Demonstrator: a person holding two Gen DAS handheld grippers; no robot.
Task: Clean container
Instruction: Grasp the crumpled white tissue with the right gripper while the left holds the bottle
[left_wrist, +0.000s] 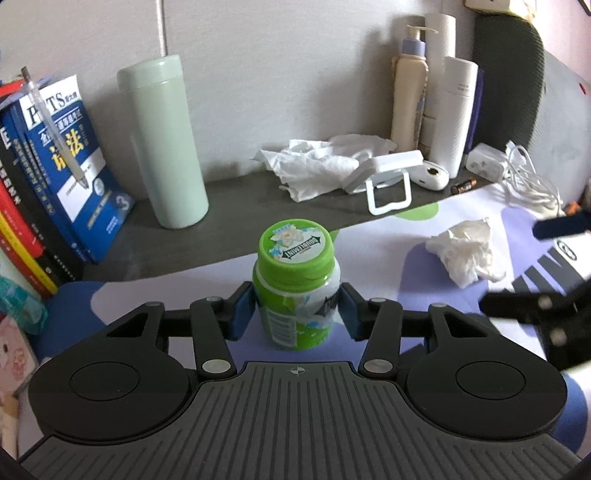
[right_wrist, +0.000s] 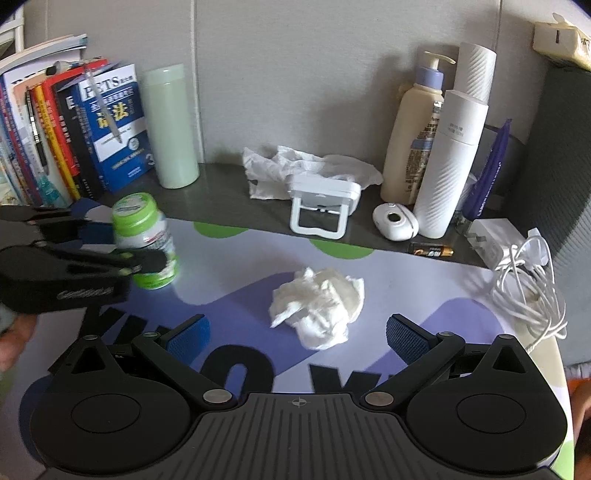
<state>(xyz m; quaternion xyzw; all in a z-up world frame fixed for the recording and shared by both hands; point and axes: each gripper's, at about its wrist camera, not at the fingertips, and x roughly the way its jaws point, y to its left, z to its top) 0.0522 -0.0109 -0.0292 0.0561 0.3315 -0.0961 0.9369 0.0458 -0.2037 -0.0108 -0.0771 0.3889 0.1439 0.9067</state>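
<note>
Left claw (left_wrist: 295, 310) of mine is clamped around a green gum bottle (left_wrist: 297, 295), its blue pads pressed to either side of the body below the lid; the bottle stands upright on the purple-and-white printed mat (left_wrist: 369, 266). On the lid I can read "DOUBLEMINT", upside down from my view. From the right wrist camera the same bottle (right_wrist: 146, 240) sits at the left of the mat, with the left claw (right_wrist: 122, 254) around it.

Right claw (right_wrist: 297, 332) is spread wide and holds nothing, its blue pads (right_wrist: 406, 334) well apart above the mat, where large black letters are partly visible; I cannot read a whole word. A crumpled white tissue (right_wrist: 319, 306) lies on the mat just ahead of it, between the fingers' lines.

Behind, on a dark shelf (right_wrist: 221, 199): a blue book (right_wrist: 114, 125) marked "PETS" with Chinese characters and a "3", a pale green tumbler (right_wrist: 170, 125), loose tissue (right_wrist: 295, 166), a white stand (right_wrist: 321, 206), a cream pump bottle (right_wrist: 413, 140), a white ribbed bottle (right_wrist: 450, 166), a battery (right_wrist: 430, 252) and a coiled white cable (right_wrist: 524, 280)
</note>
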